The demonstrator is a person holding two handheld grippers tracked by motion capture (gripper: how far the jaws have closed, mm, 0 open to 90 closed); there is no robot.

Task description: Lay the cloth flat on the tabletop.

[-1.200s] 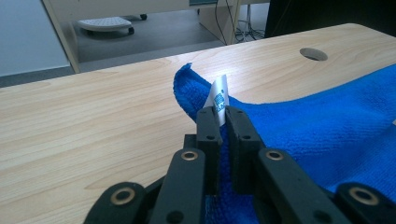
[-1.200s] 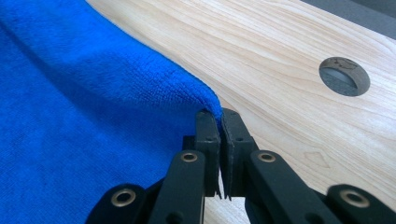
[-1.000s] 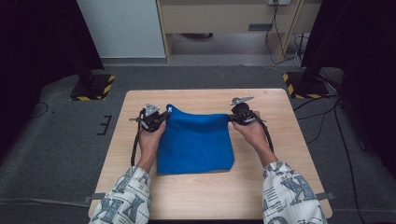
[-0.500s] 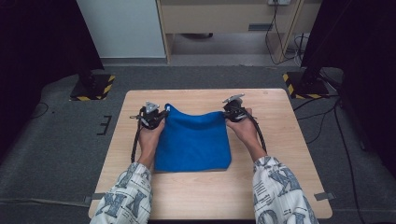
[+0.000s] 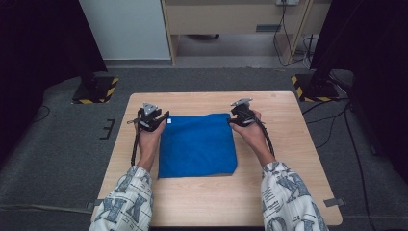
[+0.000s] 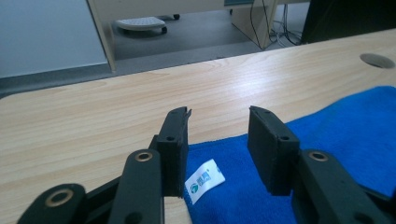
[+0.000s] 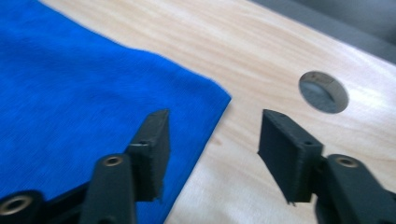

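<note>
Two tongs rest at the far corners of a blue cloth that lies flat in the middle of the wooden tabletop, its near edge short of the tabletop's near edge. The left tongs sit at the cloth's far left corner with jaws apart, a small white label lying between them. The right tongs sit at the far right corner, jaws apart too, one over the cloth and one over bare wood. Beyond them, toward the far right corner of the tabletop, is a round cable hole.
</note>
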